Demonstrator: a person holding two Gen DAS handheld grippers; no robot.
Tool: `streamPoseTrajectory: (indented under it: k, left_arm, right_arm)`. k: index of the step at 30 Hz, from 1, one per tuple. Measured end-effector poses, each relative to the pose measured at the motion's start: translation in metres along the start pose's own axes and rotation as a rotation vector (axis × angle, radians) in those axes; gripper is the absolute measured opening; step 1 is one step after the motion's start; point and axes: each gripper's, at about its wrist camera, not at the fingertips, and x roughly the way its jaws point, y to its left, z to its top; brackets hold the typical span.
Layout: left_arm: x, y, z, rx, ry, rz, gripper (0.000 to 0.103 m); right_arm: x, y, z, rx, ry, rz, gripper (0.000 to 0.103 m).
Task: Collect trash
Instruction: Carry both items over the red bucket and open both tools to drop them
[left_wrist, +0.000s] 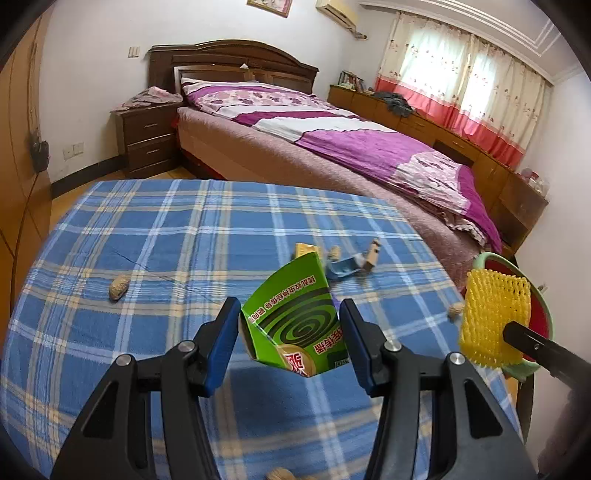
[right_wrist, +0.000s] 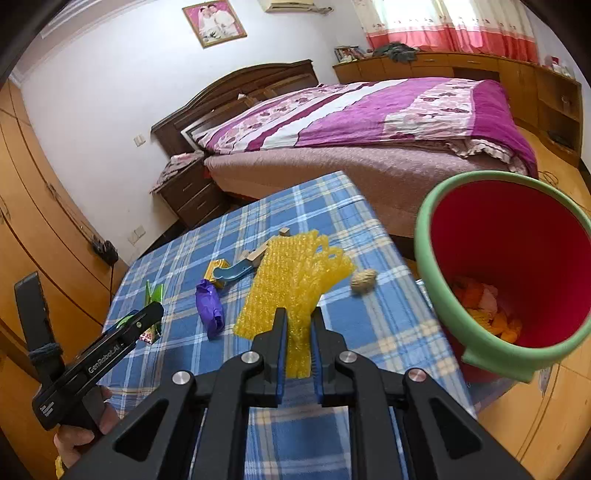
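My left gripper (left_wrist: 290, 308) is shut on a green mosquito-coil box (left_wrist: 295, 314), held tilted above the blue plaid table (left_wrist: 166, 229). My right gripper (right_wrist: 299, 317) is shut on a yellow foam net (right_wrist: 295, 273), which fans out ahead of the pads just above the cloth. In the left wrist view the net (left_wrist: 495, 314) hangs in front of the bin (left_wrist: 487, 258). The bin's green rim (right_wrist: 436, 266) stands off the table's right edge, with orange and yellow scraps inside its red walls. In the right wrist view, the left gripper (right_wrist: 149, 314) and green box (right_wrist: 155, 295) are at the left.
On the cloth lie a purple wrapper (right_wrist: 210, 306), a small yellow box (right_wrist: 218, 267), a blue piece with wooden bits (right_wrist: 236, 271) and peanuts (right_wrist: 364, 280) (left_wrist: 118, 288). A bed (left_wrist: 351, 147) stands beyond the table, and a nightstand (left_wrist: 147, 136) to its left.
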Motion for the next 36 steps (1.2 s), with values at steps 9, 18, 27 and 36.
streamPoseTrajectory:
  k: [9, 18, 27, 36]
  left_arm:
    - [-0.024, -0.028, -0.001, 0.032, -0.003, -0.036, 0.056]
    - [-0.034, -0.071, -0.004, 0.093, 0.012, -0.096, 0.056]
    - [-0.031, -0.117, -0.008, 0.158, 0.045, -0.159, 0.056]
    - [-0.017, -0.164, -0.010, 0.218, 0.071, -0.195, 0.056]
  right_arm:
    - [-0.035, -0.018, -0.004, 0.038, -0.063, 0.017, 0.013]
    - [-0.066, -0.048, -0.005, 0.102, -0.122, 0.016, 0.013]
    - [-0.093, -0.081, -0.010, 0.169, -0.186, -0.007, 0.013]
    - [-0.102, -0.128, -0.009, 0.241, -0.206, -0.037, 0.013]
